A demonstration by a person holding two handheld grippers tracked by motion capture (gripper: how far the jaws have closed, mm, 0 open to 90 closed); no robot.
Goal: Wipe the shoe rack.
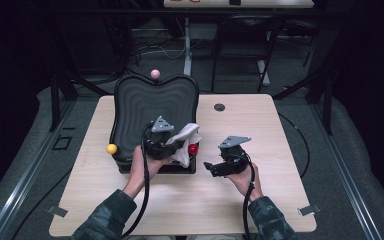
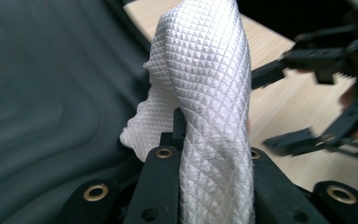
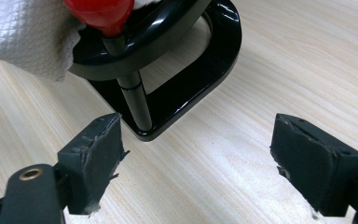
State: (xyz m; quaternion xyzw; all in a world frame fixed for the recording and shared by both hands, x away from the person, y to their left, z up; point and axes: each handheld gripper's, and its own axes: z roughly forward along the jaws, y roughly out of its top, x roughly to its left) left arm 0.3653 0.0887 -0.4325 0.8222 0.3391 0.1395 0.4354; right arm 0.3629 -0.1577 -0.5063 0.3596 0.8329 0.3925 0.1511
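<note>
the white cloth [image 2: 205,93] has a small diamond weave and hangs folded, gripped by the left gripper [image 2: 179,135], which hides its lower part. the right gripper [image 3: 196,154] is open over the table [image 3: 242,93], holding nothing.

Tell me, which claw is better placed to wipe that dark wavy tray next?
Probably the left. The left claw is already shut on the white cloth at the near right edge of the tray. The right claw hangs open over the bare table, holding nothing.

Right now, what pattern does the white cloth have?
The white woven cloth has a fine diamond grid pattern, clearest in the left gripper view.
</note>
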